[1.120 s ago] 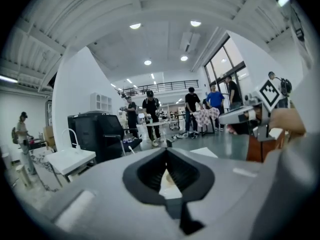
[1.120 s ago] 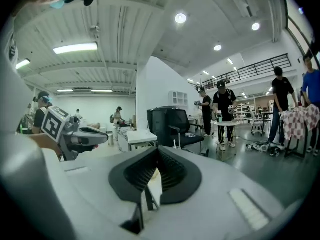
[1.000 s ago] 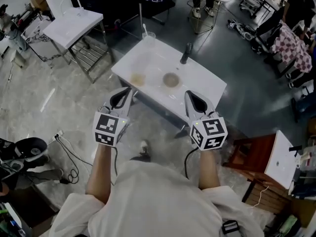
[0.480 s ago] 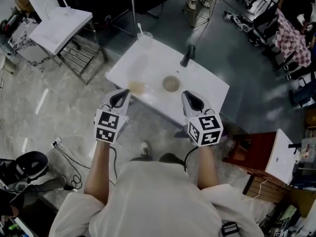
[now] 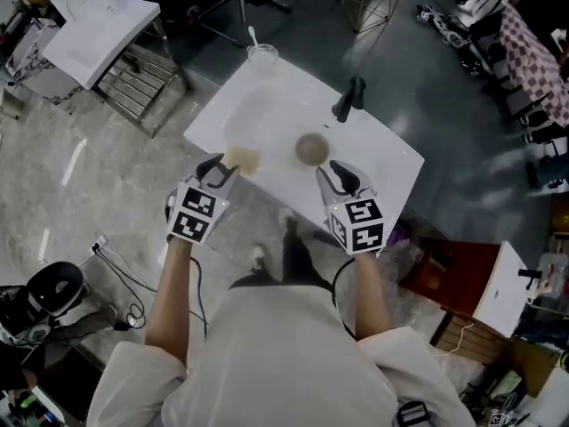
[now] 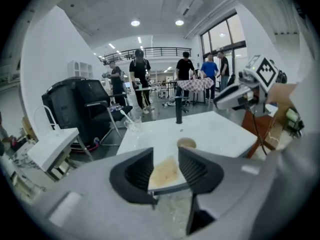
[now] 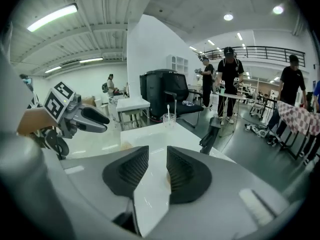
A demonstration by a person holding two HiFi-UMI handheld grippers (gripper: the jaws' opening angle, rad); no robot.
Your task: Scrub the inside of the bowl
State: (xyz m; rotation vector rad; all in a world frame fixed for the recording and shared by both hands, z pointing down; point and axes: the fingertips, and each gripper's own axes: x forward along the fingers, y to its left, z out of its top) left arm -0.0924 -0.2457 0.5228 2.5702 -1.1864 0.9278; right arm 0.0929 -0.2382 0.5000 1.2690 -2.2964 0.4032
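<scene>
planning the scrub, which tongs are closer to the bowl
Right. The right tongs sit just short of the bowl; the left tongs farther, by the tan pad. Both have just been opening, empty.

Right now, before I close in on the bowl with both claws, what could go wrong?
The left claw and right claw have just been opening, nothing between them.
1. The tan pad lies at the table's near edge; the left claw could knock it off.
2. The bowl stands loose; the right claw may shove it toward the dark upright object behind it.
</scene>
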